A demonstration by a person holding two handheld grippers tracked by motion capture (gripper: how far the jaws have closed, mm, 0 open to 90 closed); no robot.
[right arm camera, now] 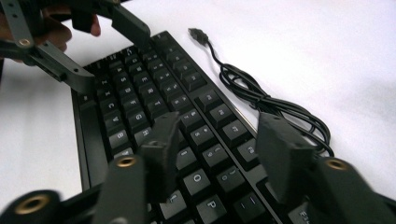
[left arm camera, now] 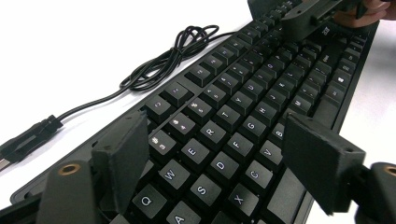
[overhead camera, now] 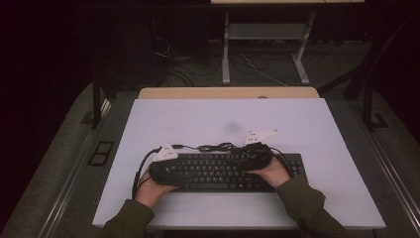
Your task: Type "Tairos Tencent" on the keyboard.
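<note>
Keyboard (overhead camera: 223,171) lower centre of high view, flat on table (overhead camera: 198,119), long axis left-right, cable (overhead camera: 218,147) coiled just behind top edge. Left gripper (left arm camera: 210,154) jaws wide over QWERTY rows, gripping nothing. Right gripper (right arm camera: 215,144) jaws part-open over keys, empty.

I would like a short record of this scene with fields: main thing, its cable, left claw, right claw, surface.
main thing: black keyboard, flat on the table
cable: black cord bundled loosely behind the keyboard, plug lying free
left claw: open, jaws over the left-side letter keys, nothing gripped
right claw: open, jaws over the right-side keys, nothing gripped
surface: white table
</note>
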